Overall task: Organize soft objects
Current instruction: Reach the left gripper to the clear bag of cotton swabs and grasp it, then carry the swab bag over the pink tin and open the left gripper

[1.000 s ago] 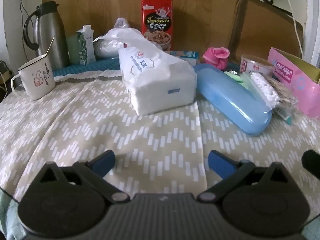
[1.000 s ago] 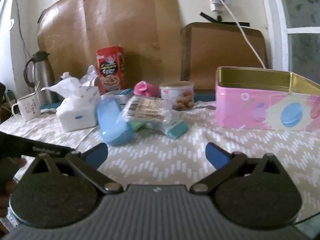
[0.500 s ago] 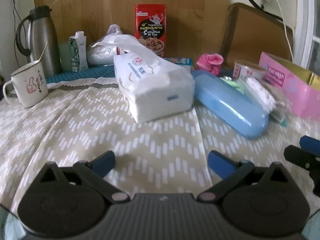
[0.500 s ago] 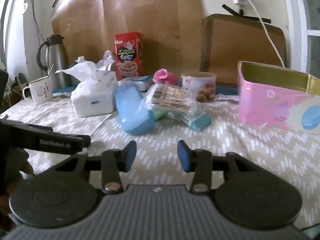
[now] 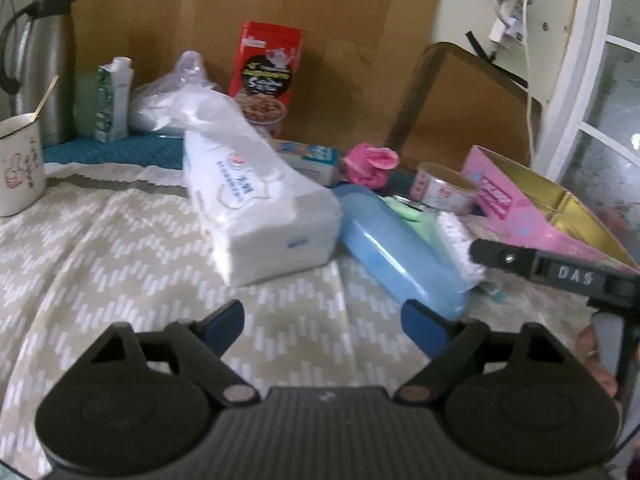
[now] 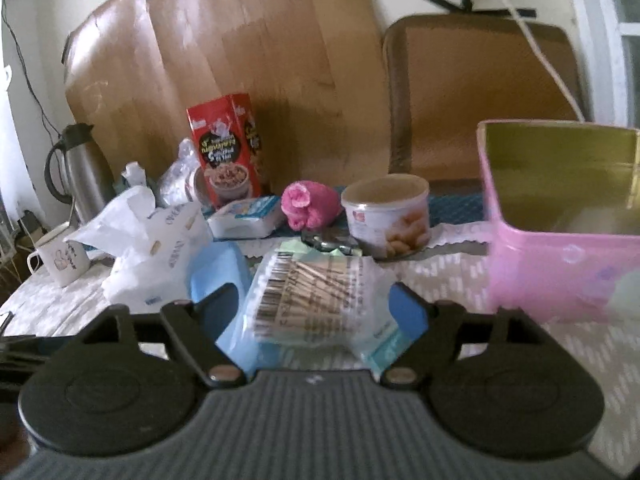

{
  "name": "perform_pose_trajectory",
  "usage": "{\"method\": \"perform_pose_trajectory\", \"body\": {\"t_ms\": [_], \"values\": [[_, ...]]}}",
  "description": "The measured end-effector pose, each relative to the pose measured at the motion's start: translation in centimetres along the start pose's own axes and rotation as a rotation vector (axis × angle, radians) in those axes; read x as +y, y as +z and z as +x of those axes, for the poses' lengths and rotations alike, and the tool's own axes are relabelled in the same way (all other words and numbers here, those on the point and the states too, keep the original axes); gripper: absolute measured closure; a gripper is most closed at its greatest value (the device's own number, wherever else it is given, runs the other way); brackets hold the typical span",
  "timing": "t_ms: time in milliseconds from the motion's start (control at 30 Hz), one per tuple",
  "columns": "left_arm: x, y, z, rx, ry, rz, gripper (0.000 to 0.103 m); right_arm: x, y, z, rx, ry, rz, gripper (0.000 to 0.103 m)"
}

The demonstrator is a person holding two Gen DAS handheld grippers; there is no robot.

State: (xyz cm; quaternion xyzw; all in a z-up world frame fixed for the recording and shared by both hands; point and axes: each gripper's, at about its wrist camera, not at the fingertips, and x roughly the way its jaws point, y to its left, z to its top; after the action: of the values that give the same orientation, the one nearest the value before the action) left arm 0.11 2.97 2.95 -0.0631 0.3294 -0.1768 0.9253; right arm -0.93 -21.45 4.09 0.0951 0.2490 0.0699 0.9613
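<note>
A clear bag of cotton swabs (image 6: 316, 300) lies on the table between the open fingers of my right gripper (image 6: 320, 312); whether the pads touch it I cannot tell. My left gripper (image 5: 324, 320) is open and empty above the tablecloth, short of a white tissue pack (image 5: 256, 208) and a blue plastic case (image 5: 400, 256). The tissue pack (image 6: 156, 256) and blue case (image 6: 216, 276) also show in the right wrist view. A pink fuzzy soft item (image 6: 308, 204) lies further back. The open pink tin (image 6: 560, 224) stands at the right.
A snack tub (image 6: 386, 220), a red cereal box (image 6: 226, 148), a white mug (image 6: 60, 256), a steel thermos (image 6: 80, 168) and a small wipes pack (image 6: 248, 216) crowd the back. The right gripper's arm (image 5: 552, 272) crosses the left wrist view at right.
My right gripper closed partway, then opened and moved forward over the cotton swab bag. My left gripper moved slightly; its jaws stayed open.
</note>
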Motion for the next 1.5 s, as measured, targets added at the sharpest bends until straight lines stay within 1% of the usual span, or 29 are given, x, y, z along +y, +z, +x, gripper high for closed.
{"method": "perform_pose_trajectory", "body": {"t_ms": [33,100,167,233,300,367,433,467,500,567,667,733,767,800,833,900,967,1133,1267,1333,1400,1433,1500], "values": [[-0.2,-0.1,-0.1,0.0,-0.012,0.0,0.016,-0.1,0.0,0.3,0.023,0.011,0.0,0.036],[-0.4,0.0,-0.1,0.008,-0.06,0.002,0.016,-0.2,-0.4,-0.4,0.023,0.022,-0.003,0.039],[-0.9,0.2,-0.1,0.023,-0.131,0.007,0.016,-0.3,-1.0,-1.9,0.035,0.019,-0.006,0.039],[-2.0,0.4,0.2,0.034,-0.188,0.02,0.017,-0.4,-1.6,-3.7,0.028,0.024,-0.006,0.039],[-3.8,0.3,0.8,0.058,-0.254,0.058,0.019,-0.2,-2.7,-5.5,0.007,-0.027,-0.033,0.038],[-5.4,0.0,1.6,0.094,-0.297,0.082,0.022,-0.3,-3.9,-6.8,-0.005,-0.099,-0.066,0.036],[-7.1,-0.1,2.8,0.143,-0.33,0.092,0.027,-0.9,-4.8,-7.7,-0.026,-0.127,-0.082,0.026],[-7.8,-0.1,3.2,0.167,-0.342,0.089,0.029,-1.2,-5.1,-7.8,-0.03,-0.13,-0.093,0.018],[-8.5,-0.2,3.8,0.197,-0.357,0.08,0.031,-1.5,-5.3,-7.9,-0.028,-0.131,-0.104,0.017],[-9.4,-0.4,4.8,0.25,-0.375,0.057,0.035,-1.8,-5.5,-7.6,-0.004,-0.118,-0.119,0.017],[-10.8,-0.5,6.3,0.309,-0.378,0.048,0.048,-2.1,-5.9,-7.1,0.013,-0.086,-0.121,0.016],[-12.0,-0.5,6.5,0.311,-0.353,0.069,0.057,-2.2,-6.0,-6.9,0.012,-0.071,-0.12,0.017],[-12.6,-0.5,6.8,0.321,-0.347,0.074,0.059,-2.4,-6.1,-6.7,0.017,-0.057,-0.114,0.021],[-12.6,-0.2,7.0,0.325,-0.345,0.073,0.059,-2.5,-6.1,-6.7,0.025,-0.04,-0.107,0.028],[-13.3,-0.2,7.1,0.332,-0.346,0.076,0.059,-2.6,-6.2,-6.7,0.029,-0.022,-0.101,0.029],[-14.7,0.0,7.3,0.342,-0.349,0.101,0.058,-3.0,-6.5,-7.3,0.012,-0.021,-0.101,0.031],[-16.7,0.2,7.4,0.347,-0.365,0.135,0.058,-3.6,-6.9,-8.1,-0.01,-0.04,-0.097,0.031],[-23.3,0.0,8.9,0.366,-0.417,0.242,0.058,-7.5,-7.4,-11.4,-0.083,-0.105,-0.02,0.032],[-28.4,-1.0,10.6,0.393,-0.455,0.305,0.055,-11.6,-8.0,-13.6,-0.094,-0.174,0.05,0.032],[-29.8,-1.3,10.9,0.393,-0.46,0.323,0.055,-13.4,-8.3,-14.6,-0.101,-0.197,0.075,0.032],[-31.1,-0.6,10.1,0.367,-0.465,0.334,0.055,-14.6,-8.3,-15.2,-0.102,-0.208,0.079,0.032],[-31.6,0.1,9.4,0.328,-0.475,0.345,0.055,-15.0,-8.1,-15.6,-0.11,-0.208,0.079,0.032],[-32.5,1.9,8.1,0.239,-0.49,0.351,0.055,-15.7,-7.2,-16.5,-0.161,-0.193,0.077,0.032]]}}
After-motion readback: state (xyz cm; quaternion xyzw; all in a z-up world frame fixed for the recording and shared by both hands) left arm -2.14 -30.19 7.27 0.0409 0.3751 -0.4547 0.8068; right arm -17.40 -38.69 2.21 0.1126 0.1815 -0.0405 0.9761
